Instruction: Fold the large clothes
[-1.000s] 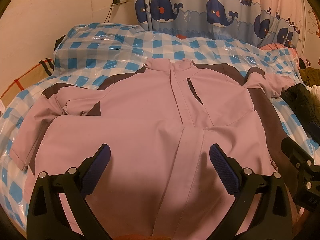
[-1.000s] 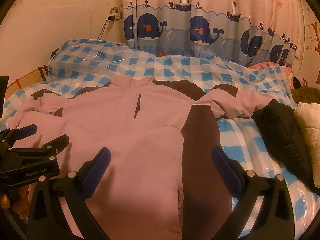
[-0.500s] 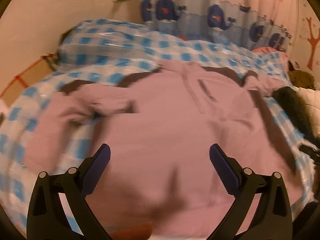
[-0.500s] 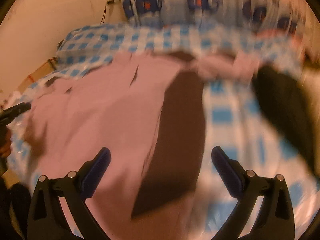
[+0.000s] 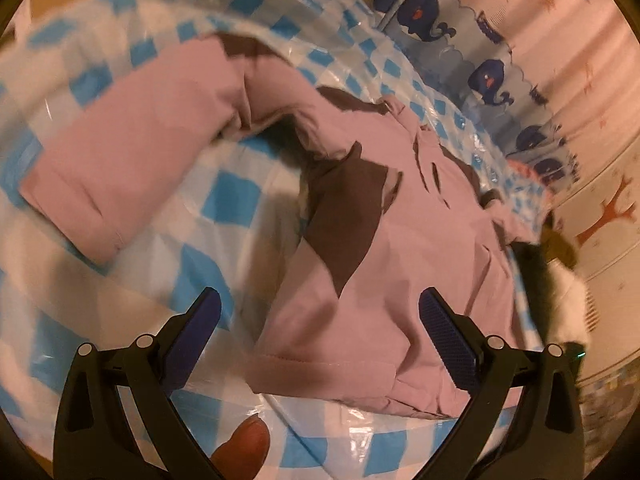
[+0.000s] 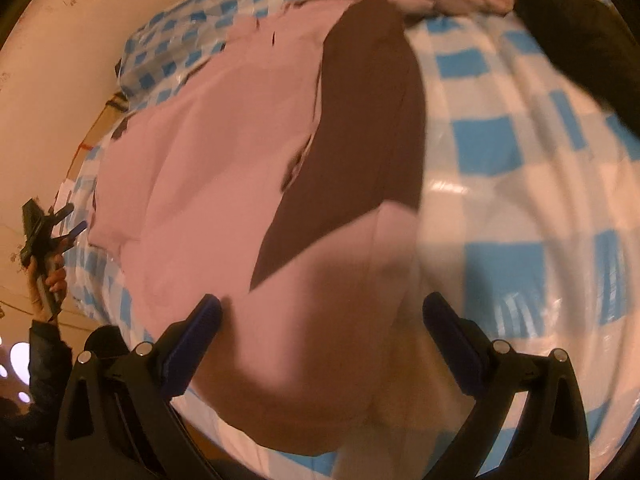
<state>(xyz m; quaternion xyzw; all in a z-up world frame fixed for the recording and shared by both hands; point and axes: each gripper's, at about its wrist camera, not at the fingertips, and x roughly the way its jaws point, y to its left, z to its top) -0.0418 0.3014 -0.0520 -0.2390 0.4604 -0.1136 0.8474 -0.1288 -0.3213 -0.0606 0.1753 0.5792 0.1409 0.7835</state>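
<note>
Both grippers have swung apart to the jacket's bottom corners on the bed. Left gripper, jaws wide, nears the hem at 6 o'clock; right gripper likewise. Next, I judge: pinch the hem.

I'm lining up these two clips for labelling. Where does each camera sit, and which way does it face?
Left wrist: rides the left tongs, jaws open, facing the pink jacket, its sleeve and the whale curtain; a fingertip shows at the bottom.
Right wrist: rides the right tongs, jaws open, looking down on the jacket's hem and brown side panel; a hand holding the left tongs shows at far left.
Shared: the jacket and the blue checked plastic cover.
</note>
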